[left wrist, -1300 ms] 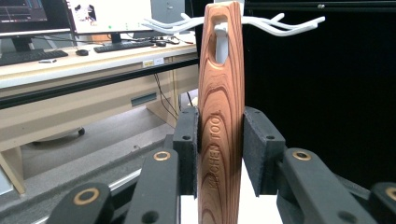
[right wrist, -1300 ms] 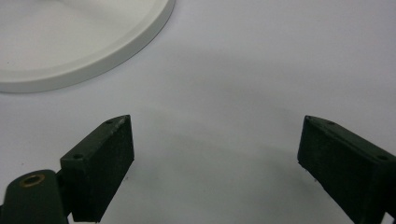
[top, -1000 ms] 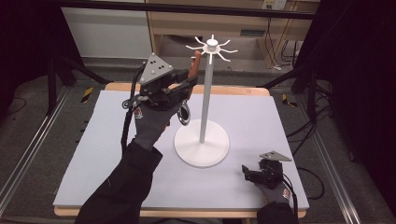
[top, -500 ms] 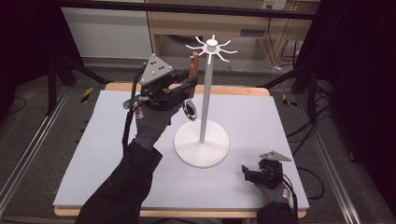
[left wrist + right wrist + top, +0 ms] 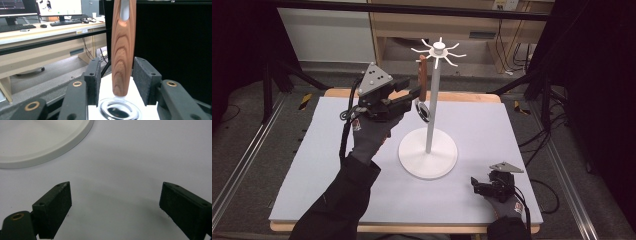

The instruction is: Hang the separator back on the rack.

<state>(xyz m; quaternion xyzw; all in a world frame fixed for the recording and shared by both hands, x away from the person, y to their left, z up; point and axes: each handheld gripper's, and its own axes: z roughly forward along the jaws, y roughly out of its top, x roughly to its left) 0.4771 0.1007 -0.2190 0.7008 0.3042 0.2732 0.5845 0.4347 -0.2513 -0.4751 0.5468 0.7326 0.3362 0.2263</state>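
Observation:
A white stand (image 5: 431, 115) with hook arms at its top rises from a round base (image 5: 37, 140) at the middle of the table. From one hook hangs a utensil with a wooden handle (image 5: 423, 80) (image 5: 122, 55) and a round shiny head (image 5: 424, 112) (image 5: 117, 111). My left gripper (image 5: 416, 93) (image 5: 116, 66) is level at the handle's lower half. Its jaws have just been opening, and the handle stands between the pads with a gap on each side. My right gripper (image 5: 474, 186) (image 5: 115, 192) rests open on the mat at the front right, with nothing between its pads.
A pale grey mat (image 5: 312, 165) covers the tabletop. Metal rails run along the floor on both sides. Behind the table stands a wooden desk (image 5: 37, 32) with monitors and a keyboard.
The left jaws have parted from the wooden handle, which now hangs straight on the hook. The right gripper has stayed where it was.

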